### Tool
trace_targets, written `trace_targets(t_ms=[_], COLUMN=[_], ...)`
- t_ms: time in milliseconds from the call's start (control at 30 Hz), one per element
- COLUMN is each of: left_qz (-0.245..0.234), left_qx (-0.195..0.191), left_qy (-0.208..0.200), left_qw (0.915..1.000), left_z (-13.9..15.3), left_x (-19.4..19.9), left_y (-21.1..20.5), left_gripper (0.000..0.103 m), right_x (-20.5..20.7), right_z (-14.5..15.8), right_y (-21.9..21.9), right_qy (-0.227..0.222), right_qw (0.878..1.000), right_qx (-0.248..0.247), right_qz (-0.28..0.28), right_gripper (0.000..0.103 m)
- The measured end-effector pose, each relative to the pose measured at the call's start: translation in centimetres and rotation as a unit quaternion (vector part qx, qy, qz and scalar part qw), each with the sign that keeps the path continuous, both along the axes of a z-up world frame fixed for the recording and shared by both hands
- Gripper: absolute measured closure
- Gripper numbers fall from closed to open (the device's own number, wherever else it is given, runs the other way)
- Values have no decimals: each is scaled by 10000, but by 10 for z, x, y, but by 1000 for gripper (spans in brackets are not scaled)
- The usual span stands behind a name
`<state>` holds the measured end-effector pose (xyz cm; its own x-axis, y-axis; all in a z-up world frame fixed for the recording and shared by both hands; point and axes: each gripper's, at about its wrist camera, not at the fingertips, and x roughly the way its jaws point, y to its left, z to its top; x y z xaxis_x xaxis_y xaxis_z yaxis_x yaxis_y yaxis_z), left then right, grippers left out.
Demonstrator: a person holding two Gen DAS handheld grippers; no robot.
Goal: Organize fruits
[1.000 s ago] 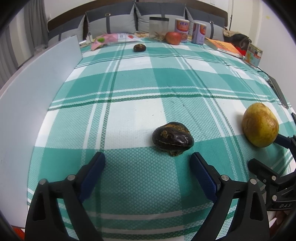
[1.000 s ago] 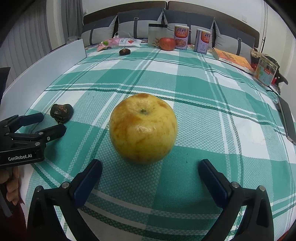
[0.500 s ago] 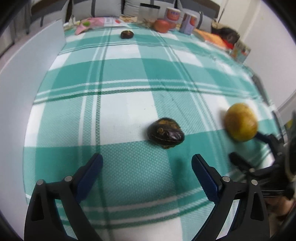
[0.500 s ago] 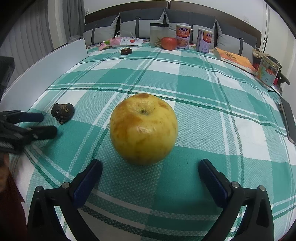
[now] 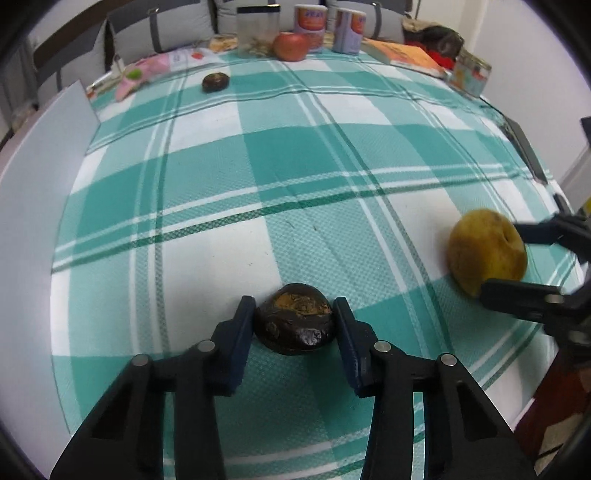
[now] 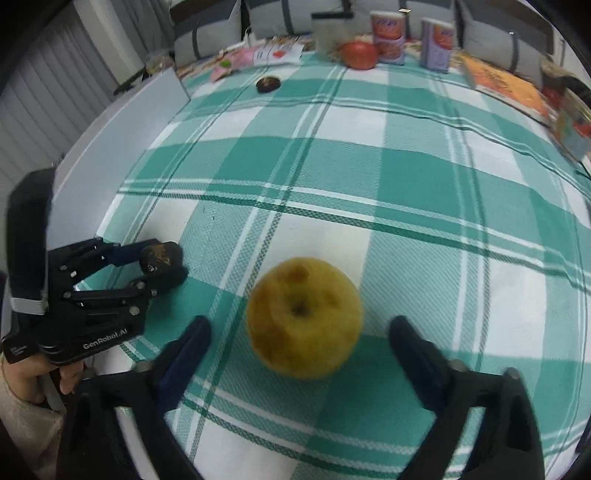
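Changed since a second ago: the left gripper (image 5: pixel 295 317), then wide open short of the dark fruit (image 5: pixel 295 323), has closed with its blue pads against both sides of that fruit; the right gripper (image 6: pixel 300 338), then spread wide, has just been closing, with the yellow apple (image 6: pixel 303 317) between its jaws and a gap visible on each side in its own view. Dark fruit: blackish, with an orange-brown patch on top, at the near edge of the green-and-white checked cloth (image 5: pixel 295 155); whether it is lifted off the cloth cannot be told. Yellow apple: stem pit upward, brown blotches, right of the dark fruit and apart from it. Second dark fruit (image 5: pixel 215 81): small, far across the cloth, alone. Red apple (image 5: pixel 290 46): at the far edge, just beside a clear container (image 5: pixel 258 30) and two printed tins (image 5: pixel 311 18). Book (image 5: pixel 406 56): orange cover, far right. White board (image 5: pixel 33 177): along the left edge of the cloth. A person's hand (image 6: pixel 40 380): grasping the left gripper's handle.
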<state>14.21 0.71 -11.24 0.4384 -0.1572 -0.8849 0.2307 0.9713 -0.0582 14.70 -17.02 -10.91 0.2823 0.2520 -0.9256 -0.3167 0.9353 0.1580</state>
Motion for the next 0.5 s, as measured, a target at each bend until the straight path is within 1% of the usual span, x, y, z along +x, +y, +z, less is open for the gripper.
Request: trace_targets(t_ms=[33,100,167,267,300,333,367,433,500], left_qz=[63,158,281,353,402,456,572,854,1205], left_qx=[-83,-179,-426,-889,-1051,-1147,-1290,-1457,-1487], left_qy=[-9,-49,-100,-224,-307,-366,-463,-658,-811], left_qw=[9999,9997,9986,9952,9932,9917,9889,9834,9782], left_z=[1,6,19,53,71,84,103,132,152], left_x=[-1,-4,-13,-25,-31,-34,-38,-42,-40], left_y=[4,11,23,45,59,69,89,127,169], left_gripper=[59,60,60,60,60,60,60,60,60], right_x=[2,3,0,1,4,7,12,19,27], right_z=[-4,-3,5,33,46,58,75,105,133], right_y=[1,-2,-4,3,11,21,36,71,120], right_qy=[117,218,191,93,14,-72,-208,-448,-648], right_qw=[9998,9996,9997,9989,9981,9974,9963,9927,9860], right_qx=[-150,-110,-29,456,613,710,815,992,1198], right_qz=[-15,-104,-135,-113,-48,39,191,519,965], right_gripper=[37,38,38,38,38,38,38,38,38])
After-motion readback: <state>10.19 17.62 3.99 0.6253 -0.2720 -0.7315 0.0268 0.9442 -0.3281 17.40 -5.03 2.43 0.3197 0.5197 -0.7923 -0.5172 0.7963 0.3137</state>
